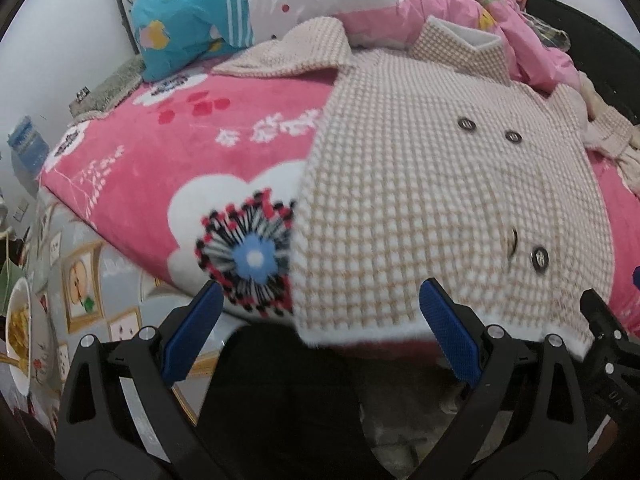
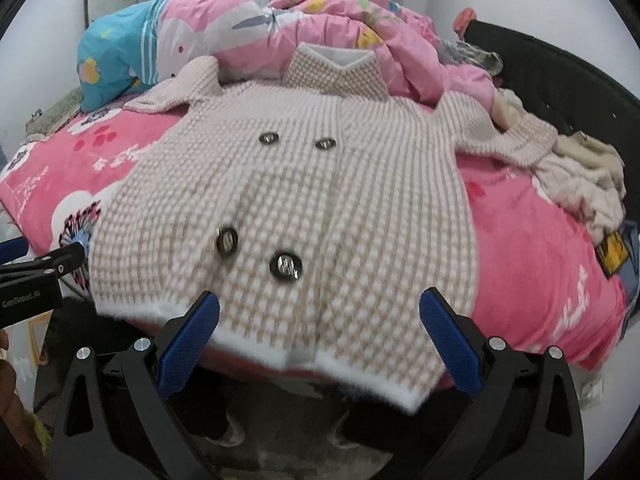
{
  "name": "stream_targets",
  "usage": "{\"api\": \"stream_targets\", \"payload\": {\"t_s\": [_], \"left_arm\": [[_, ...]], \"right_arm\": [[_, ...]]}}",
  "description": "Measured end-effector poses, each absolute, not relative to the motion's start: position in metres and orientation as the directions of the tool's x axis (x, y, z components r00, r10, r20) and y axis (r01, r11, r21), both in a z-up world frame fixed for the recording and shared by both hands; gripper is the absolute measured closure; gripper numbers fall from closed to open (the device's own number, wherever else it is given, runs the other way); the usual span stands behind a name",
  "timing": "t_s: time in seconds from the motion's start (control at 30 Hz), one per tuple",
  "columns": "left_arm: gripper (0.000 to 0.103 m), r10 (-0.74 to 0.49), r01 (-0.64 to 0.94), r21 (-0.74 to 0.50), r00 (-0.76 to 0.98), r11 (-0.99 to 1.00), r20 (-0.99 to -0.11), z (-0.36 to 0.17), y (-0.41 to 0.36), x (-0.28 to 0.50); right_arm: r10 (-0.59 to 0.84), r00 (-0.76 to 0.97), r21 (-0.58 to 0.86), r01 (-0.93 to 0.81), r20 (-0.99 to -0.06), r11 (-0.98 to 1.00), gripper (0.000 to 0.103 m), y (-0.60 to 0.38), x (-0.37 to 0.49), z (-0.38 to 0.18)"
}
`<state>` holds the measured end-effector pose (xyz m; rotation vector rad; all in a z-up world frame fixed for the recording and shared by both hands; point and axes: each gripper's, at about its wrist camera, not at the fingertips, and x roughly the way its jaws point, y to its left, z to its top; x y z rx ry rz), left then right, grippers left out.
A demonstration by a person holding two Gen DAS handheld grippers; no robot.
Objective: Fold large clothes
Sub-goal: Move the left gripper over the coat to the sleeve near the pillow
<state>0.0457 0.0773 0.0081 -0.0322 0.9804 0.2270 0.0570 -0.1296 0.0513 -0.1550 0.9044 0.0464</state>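
Note:
A beige-and-white checked coat (image 1: 432, 184) with dark buttons lies flat, front up, on a pink flowered blanket (image 1: 180, 152); its white hem hangs at the bed's near edge. It also shows in the right wrist view (image 2: 304, 200), collar at the far end, sleeves spread to both sides. My left gripper (image 1: 320, 308) is open, just short of the hem's left corner. My right gripper (image 2: 320, 320) is open, just short of the hem's right half. The right gripper's tip shows at the left view's right edge (image 1: 600, 320); the left gripper shows in the right view (image 2: 44, 272).
A crumpled pink quilt (image 2: 320, 24) and a blue pillow (image 1: 180, 24) lie beyond the collar. A heap of cream clothes (image 2: 580, 176) sits at the right by a black headboard (image 2: 560, 76). A plate of food (image 1: 20, 328) stands low at the left.

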Motion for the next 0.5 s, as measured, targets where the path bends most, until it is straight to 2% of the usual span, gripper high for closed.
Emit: {"api": "stream_targets", "payload": {"t_s": [0.5], "left_arm": [[0.008,0.223,-0.253,0.1,0.52,0.962,-0.825,0.001,0.1,0.108]], "right_arm": [[0.018,0.624,-0.175,-0.247,-0.781,0.953,0.005,-0.087,0.134,0.044]]}}
